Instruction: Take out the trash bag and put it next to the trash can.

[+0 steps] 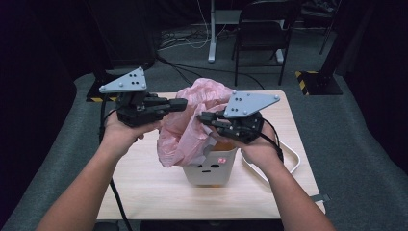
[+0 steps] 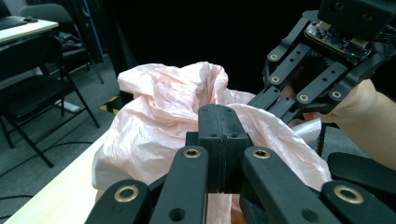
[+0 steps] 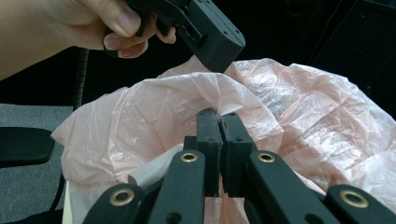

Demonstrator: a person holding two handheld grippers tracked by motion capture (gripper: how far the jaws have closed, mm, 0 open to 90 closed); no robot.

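Pinching opposite folds of the pink plastic bag (image 1: 190,126) with jaws pressed together, the left gripper (image 1: 179,104) and right gripper (image 1: 206,117) hold it up over the small white bin (image 1: 210,169) on the bench (image 1: 144,183) (probably to spread its mouth as a liner)

Plastic bag (image 1: 192,122): pale pink, translucent, crinkled, no print.
Bin (image 1: 210,171): white, face pattern of dark marks on front; small red-pink label near rim; orange tint inside.
Bench (image 1: 144,183): light wood grain.
Left gripper (image 1: 185,102) and right gripper (image 1: 201,117): black bodies, grey three-cornered top plates with dark holes; brass-coloured rivets on linkages.
Floor (image 1: 346,130): grey carpet.
Chair (image 1: 262,36): black.
Post base (image 1: 317,82): yellow-black hazard stripes.
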